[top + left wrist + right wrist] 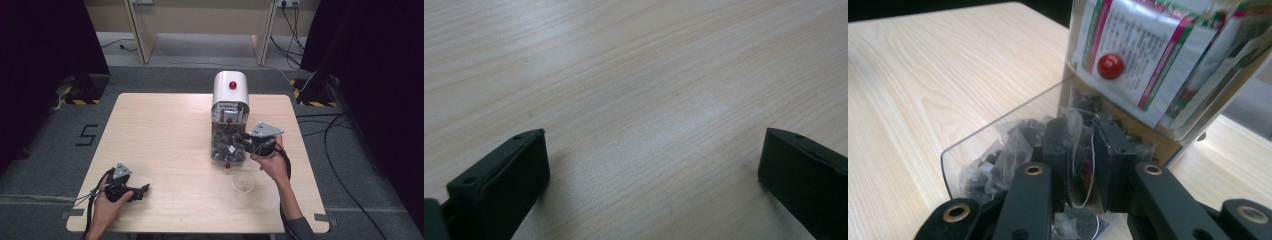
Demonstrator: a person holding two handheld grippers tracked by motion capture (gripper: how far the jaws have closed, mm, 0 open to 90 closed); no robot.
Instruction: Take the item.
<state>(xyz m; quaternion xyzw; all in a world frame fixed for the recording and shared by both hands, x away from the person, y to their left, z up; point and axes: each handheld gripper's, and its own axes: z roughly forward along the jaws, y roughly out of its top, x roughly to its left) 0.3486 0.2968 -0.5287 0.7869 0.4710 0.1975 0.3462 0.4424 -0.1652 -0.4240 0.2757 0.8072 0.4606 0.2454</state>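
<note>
My right gripper (1080,165) pinches 1 clear tea-bag sachet (1079,150) over the white-domed clear dispenser's tray (228,145) at far right, while my left gripper (651,175) rests wide open, empty, near left.

One overhead view, two close gripper views

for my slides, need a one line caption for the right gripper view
Right gripper pinches a clear sachet over the dispenser's open tray.

matt pale wood-grain table (165,130), clear glossy plastic dispenser bin (1013,120)
</note>
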